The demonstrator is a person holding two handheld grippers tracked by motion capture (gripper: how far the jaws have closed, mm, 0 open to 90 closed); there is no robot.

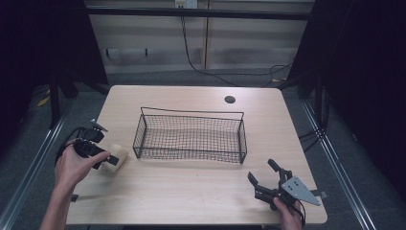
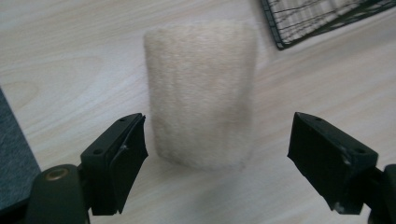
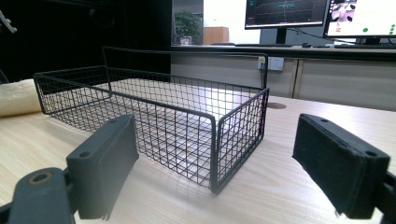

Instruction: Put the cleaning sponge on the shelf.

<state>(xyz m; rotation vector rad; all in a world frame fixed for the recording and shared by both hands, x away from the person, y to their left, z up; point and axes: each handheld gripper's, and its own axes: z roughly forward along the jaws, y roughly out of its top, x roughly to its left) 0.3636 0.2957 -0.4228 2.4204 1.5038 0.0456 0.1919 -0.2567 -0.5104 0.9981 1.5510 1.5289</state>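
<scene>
A cream fuzzy roll of cloth (image 1: pixel 116 156) lies on the wooden table (image 1: pixel 191 196) just left of a black wire basket (image 1: pixel 191 113). My left gripper (image 1: pixel 104 157) is at the roll's near end, held in a hand. In the left gripper view the roll (image 2: pixel 201 93) stands right ahead of my left gripper (image 2: pixel 219 126). The jaws flank its near end, open, with a clear gap on the right side. My right gripper (image 1: pixel 262 171) rests open near the table's front right corner. From there my right gripper (image 3: pixel 215 128) faces the basket (image 3: pixel 154 100), and the roll (image 3: pixel 16 95) shows beyond it.
The basket is empty and sits mid-table. A round cable hole (image 1: pixel 230 99) lies behind it near the far edge. The table's left edge (image 2: pixel 14 154) runs close beside the left gripper. Monitors (image 3: pixel 285 11) stand on a desk beyond the table.
</scene>
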